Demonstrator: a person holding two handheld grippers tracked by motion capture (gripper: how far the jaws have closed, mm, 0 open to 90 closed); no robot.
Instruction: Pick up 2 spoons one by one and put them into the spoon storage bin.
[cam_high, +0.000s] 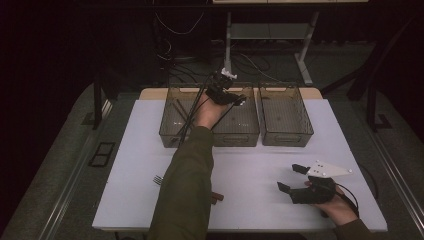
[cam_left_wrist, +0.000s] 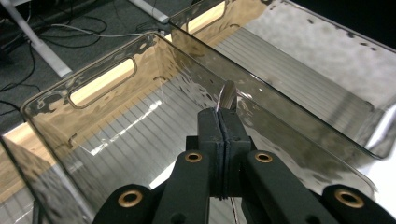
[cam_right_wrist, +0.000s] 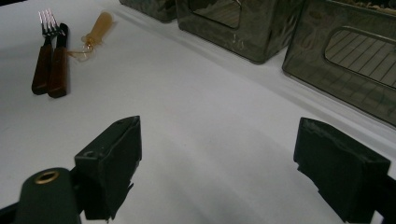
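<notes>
Metal spoon (cam_left_wrist: 228, 95), pinched thinly in closed left claw (cam_left_wrist: 218, 122) over bin (cam_left_wrist: 100, 84), risking slipping out; right claw (cam_right_wrist: 217, 163) resting wide open, empty.

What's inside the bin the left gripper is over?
Under the left gripper, shut on a thin metal utensil, the bin shows a bare ribbed floor. A dark stick-like item lies at its left side. The hand covers part of the floor.

- Room was dim; dark curtain (cam_high: 50, 45) hung far left.
- Grey floor (cam_high: 60, 150) carried loose cables (cam_high: 250, 62).
- White desk leg (cam_high: 304, 62) stood far right.
</notes>
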